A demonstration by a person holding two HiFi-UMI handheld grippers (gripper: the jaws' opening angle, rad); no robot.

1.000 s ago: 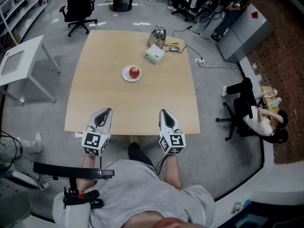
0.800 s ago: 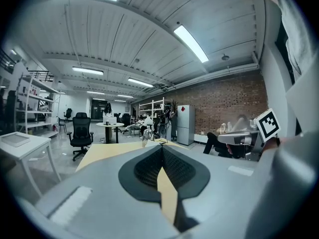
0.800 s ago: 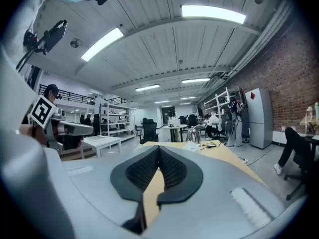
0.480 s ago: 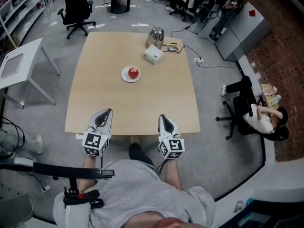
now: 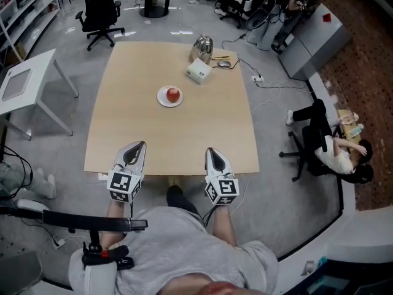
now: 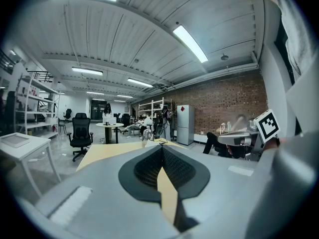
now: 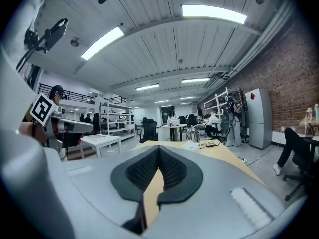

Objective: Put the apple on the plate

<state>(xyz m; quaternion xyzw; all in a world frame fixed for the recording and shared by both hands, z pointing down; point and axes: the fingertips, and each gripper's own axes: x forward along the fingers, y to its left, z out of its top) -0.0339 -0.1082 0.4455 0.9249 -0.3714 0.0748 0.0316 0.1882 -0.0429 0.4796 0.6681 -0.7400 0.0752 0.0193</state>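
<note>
On the round white plate (image 5: 161,99) sits the red apple (image 5: 174,93); we judge nothing remains, our left gripper (image 5: 140,144) and right gripper (image 5: 209,146) closed, empty.

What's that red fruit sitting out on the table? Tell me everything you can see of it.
It is a small apple, round and red, and it looks whole. It sits near the centre of a small round white plate, which rests on the light wooden table, a little beyond the table's middle. Only the plate touches it. Its stem is too small to make out.
</note>
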